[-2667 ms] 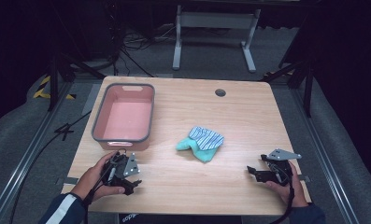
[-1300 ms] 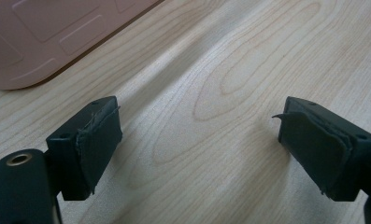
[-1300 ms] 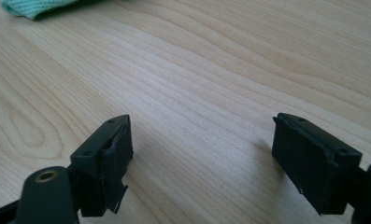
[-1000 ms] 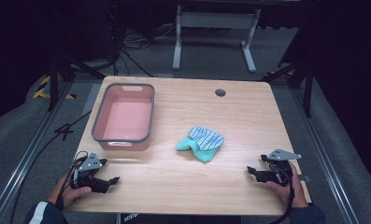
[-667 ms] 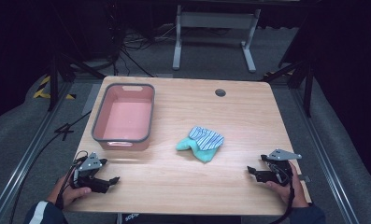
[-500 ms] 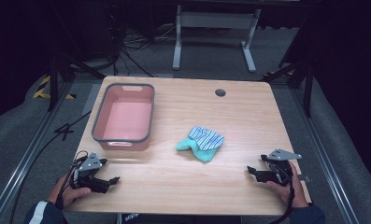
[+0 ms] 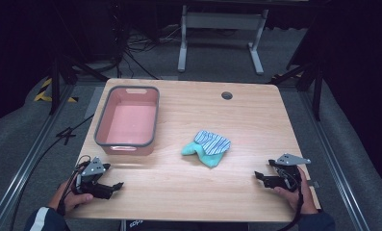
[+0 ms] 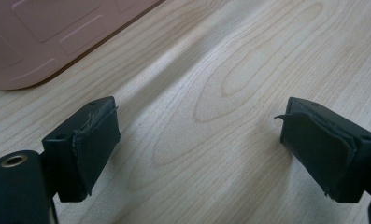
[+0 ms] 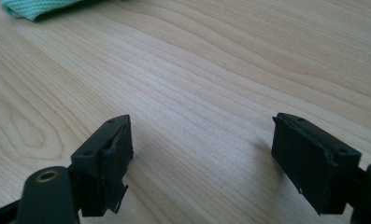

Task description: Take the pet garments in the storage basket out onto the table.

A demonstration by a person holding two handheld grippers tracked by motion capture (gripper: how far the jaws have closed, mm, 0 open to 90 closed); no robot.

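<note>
Tabletop (image 7: 256, 120), light wood, carrying all items. Pink tub (image 7: 127, 121), grey-rimmed, at the far left. Folded cloth (image 7: 207, 147), teal with a striped upper layer, near the centre; its long axis runs left to right. Left gripper (image 7: 115, 185) at the near left edge, fingers (image 8: 96, 140) spread, nothing between them. Right gripper (image 7: 259, 176) at the near right edge, fingers (image 9: 113, 161) likewise spread and empty, aimed toward the cloth; by appearance this gripper lies nearer, the cloth ahead and to its left.

A round hole (image 7: 226, 95) marks the wooden table (image 7: 256, 120), perhaps a cable port.
</note>
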